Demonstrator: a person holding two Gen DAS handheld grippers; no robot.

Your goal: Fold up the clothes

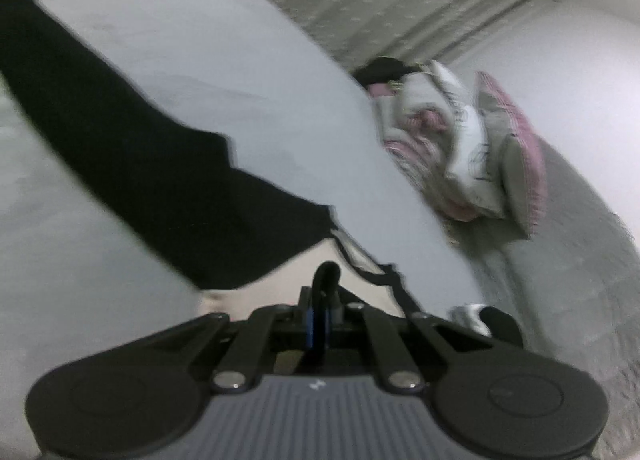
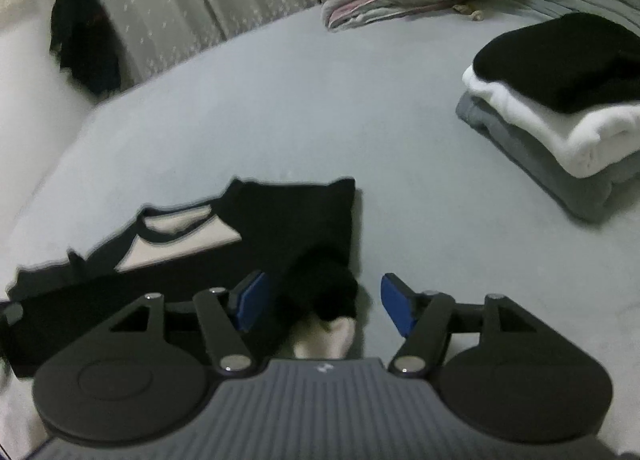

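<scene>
A black-and-cream shirt (image 2: 248, 236) lies partly folded and flat on the grey bed, one sleeve (image 1: 132, 148) stretched straight.

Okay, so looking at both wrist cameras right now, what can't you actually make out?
- Left gripper: in the left wrist view its fingers look shut on a black fabric loop of the black and cream shirt; motion blur leaves the grip unclear.
- Shirt's near part: right wrist view, hidden behind the right gripper.
- Folded stack: right wrist view, cut off by the right edge.
- Dark garment by the curtain: too blurred to identify.
</scene>
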